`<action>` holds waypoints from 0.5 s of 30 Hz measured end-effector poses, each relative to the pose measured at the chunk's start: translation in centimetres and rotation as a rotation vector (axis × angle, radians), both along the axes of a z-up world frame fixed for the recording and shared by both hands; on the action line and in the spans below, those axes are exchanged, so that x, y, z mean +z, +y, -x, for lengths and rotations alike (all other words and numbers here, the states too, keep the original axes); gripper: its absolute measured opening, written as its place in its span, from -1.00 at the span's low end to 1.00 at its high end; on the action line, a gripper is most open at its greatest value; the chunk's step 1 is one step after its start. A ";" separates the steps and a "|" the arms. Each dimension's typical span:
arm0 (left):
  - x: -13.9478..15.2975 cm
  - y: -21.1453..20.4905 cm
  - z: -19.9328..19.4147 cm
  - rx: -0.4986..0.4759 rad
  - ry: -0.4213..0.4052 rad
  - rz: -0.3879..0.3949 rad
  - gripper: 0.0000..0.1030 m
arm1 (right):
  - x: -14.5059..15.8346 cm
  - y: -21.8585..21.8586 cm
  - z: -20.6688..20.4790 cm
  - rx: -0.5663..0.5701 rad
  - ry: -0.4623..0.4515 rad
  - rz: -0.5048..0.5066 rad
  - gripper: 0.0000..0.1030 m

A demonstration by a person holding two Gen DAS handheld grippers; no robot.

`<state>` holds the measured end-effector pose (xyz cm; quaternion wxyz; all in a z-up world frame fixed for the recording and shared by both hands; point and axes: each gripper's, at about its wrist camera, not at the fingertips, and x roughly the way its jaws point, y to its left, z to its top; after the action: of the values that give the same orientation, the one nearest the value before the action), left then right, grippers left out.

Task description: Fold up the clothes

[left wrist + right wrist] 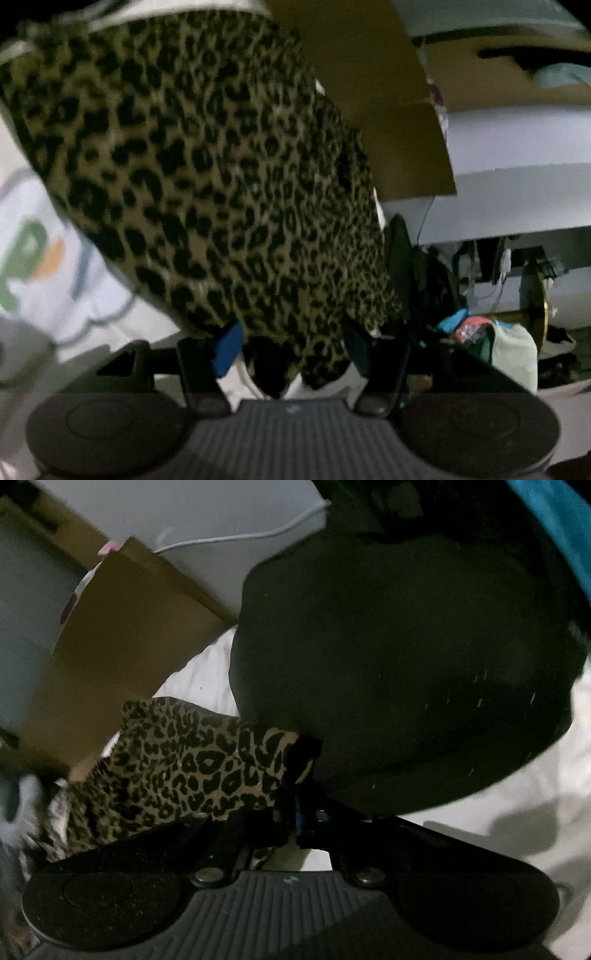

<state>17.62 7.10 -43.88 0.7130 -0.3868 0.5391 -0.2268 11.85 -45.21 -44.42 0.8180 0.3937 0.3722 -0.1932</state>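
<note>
A leopard-print garment point(207, 166) fills most of the left wrist view, stretched out above a white printed cloth point(44, 258). Its lower edge hangs between the blue-padded fingers of my left gripper point(291, 343), which stand apart with the cloth between them. In the right wrist view my right gripper point(297, 805) is shut on a corner of the same leopard-print garment point(192, 760), which stretches away to the left. A large black rounded mass point(399, 672) sits right behind the right gripper.
A brown cardboard panel point(373, 92) stands behind the garment; it also shows in the right wrist view point(122, 638). White bedding point(498, 812) lies below. A pile of coloured clothes point(491, 339) and dark items point(424, 273) sit at the right.
</note>
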 end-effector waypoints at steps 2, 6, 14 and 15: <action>0.8 0.8 -0.7 0.019 -0.027 -0.028 0.21 | 1.0 0.1 0.1 0.013 0.005 0.049 -0.87; 2.1 2.1 -2.2 0.055 -0.076 -0.141 0.21 | 2.6 -0.1 -0.1 0.050 0.001 0.154 -0.09; 4.0 4.8 -4.9 0.110 -0.148 -0.422 0.21 | 4.0 0.4 -3.3 0.193 -0.002 0.278 -0.09; 4.2 5.3 -5.2 0.119 -0.154 -0.462 0.21 | 4.1 0.6 -3.6 0.209 -0.006 0.285 -0.09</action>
<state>22.87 12.40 -39.64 0.8334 -0.2263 0.4971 -0.0841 15.44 -44.61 -40.35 0.8824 0.2335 0.3773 -0.1565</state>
